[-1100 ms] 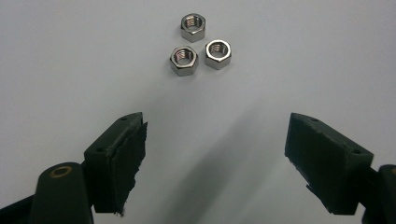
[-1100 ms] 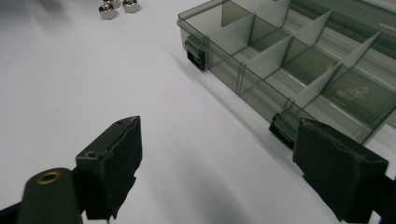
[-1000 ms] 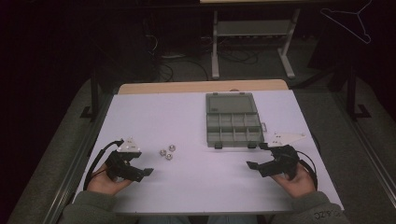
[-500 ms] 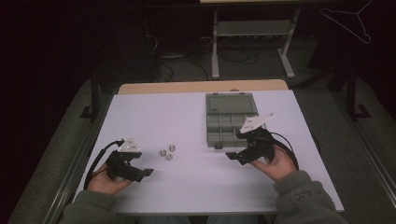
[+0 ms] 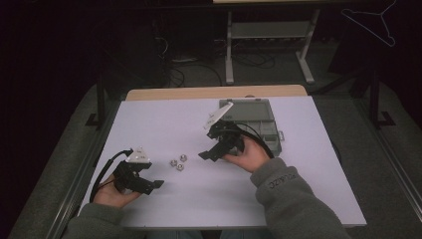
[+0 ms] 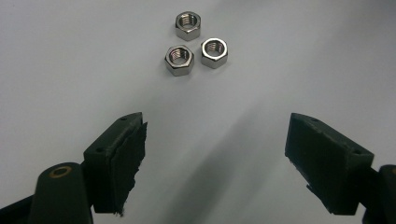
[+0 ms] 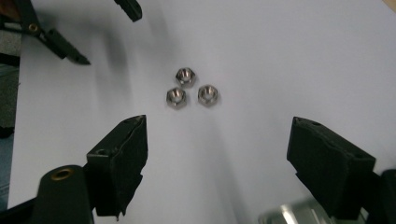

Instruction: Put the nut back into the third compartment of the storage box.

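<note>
Left claw (image 5: 158, 184) rested wide open and empty at my table (image 5: 164, 114) edge; three nuts (image 5: 178, 162) lay untouched just beyond it. Right claw (image 5: 204, 155), equally wide and empty, faced them, the compartment box (image 5: 266, 122) behind. Nothing was sorted yet, I judged.

Three hex nuts (image 6: 196, 42) (clustered); one compartment box (image 5: 259, 117); two grippers (image 5: 149, 184)

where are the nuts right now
In the high view the three nuts lie clustered on the white table, left of centre, between the left gripper and the right gripper, ahead of both open grippers.
</note>
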